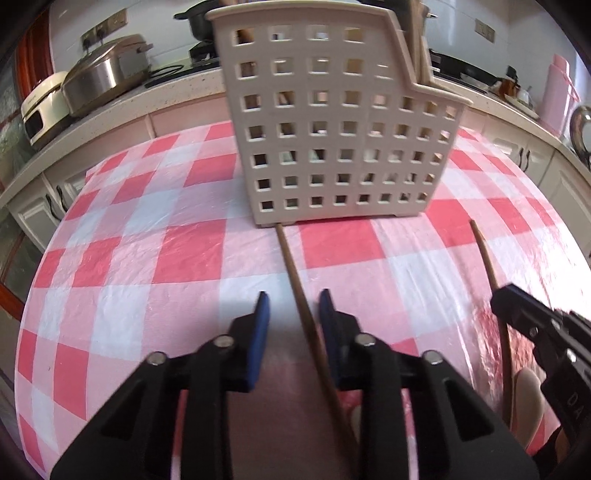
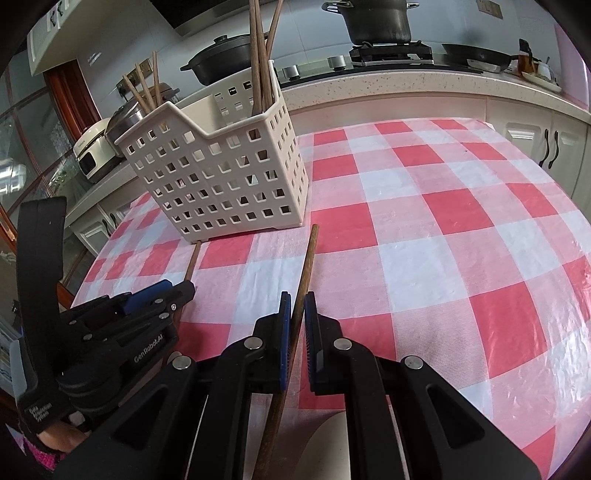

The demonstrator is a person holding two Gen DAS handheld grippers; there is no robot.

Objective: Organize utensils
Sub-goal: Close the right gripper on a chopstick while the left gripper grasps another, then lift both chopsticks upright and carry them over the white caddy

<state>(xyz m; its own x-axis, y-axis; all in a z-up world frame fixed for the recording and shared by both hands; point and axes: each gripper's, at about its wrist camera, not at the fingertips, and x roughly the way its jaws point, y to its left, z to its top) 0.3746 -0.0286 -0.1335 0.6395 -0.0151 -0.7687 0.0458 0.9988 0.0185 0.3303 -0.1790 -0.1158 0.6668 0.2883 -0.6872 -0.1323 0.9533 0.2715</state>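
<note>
Behind the checked tablecloth [image 2: 424, 258] — black pot [image 2: 376, 18], frying pan [image 2: 476, 55].

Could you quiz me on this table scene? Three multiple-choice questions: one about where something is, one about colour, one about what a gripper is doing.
1. Where is the beige basket?
A. on the table
B. on the stove
C. on the floor

2. The tablecloth checks are:
A. blue and white
B. red and white
C. green and yellow

3. The right gripper is:
A. wide open
B. out of view
C. shut on a wooden chopstick

Answers: A, it stands on the cloth; B, red and white squares; C, pads close against the stick.
</note>
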